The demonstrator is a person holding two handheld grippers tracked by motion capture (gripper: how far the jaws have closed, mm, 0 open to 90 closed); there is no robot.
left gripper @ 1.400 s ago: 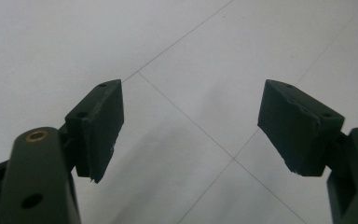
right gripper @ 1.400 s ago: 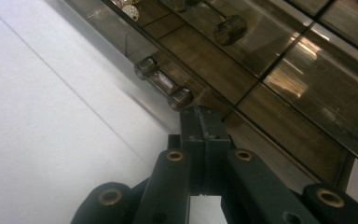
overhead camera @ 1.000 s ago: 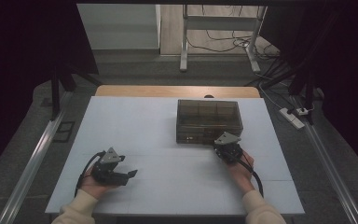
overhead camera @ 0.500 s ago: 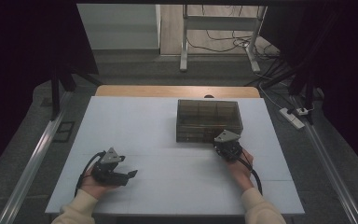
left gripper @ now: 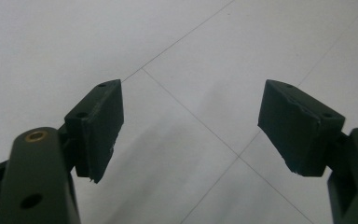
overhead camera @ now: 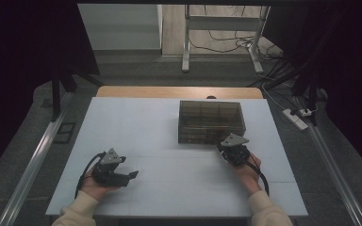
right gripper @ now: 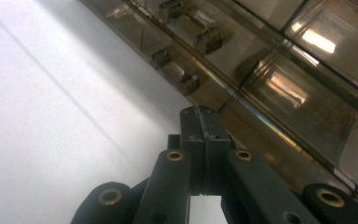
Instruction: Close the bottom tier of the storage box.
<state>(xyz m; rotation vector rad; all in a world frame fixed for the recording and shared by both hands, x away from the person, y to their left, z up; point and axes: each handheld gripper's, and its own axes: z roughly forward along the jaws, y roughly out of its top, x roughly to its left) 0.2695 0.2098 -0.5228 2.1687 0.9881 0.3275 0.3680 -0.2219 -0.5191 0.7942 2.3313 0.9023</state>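
On the near left part of the white table (overhead camera: 136,122), the person's left hand (overhead camera: 94,184) is holding the left gripper (overhead camera: 131,176) low over the surface, its black body pointing toward the table's middle and its cable looping back beside the wrist. In the left gripper view its two black jaws are standing wide apart with nothing between them, and the pale tabletop with its thin seam lines is showing through the gap. Toward the middle, the table is lying bare between the two hands. Farther right and toward the far edge, a smoky translucent compartment box (overhead camera: 211,120) is sitting on the table with its lid down, its inner dividers showing through the top. Just in front of the box's near right corner, the right hand (overhead camera: 249,170) is holding the right gripper (overhead camera: 227,146), its grey three-cornered plate facing up. In the right gripper view the jaws are pressing flat together with nothing between them, and their tips are pointing at the box's front wall close to its latches (right gripper: 200,39); whether the tips are touching the wall I cannot tell.
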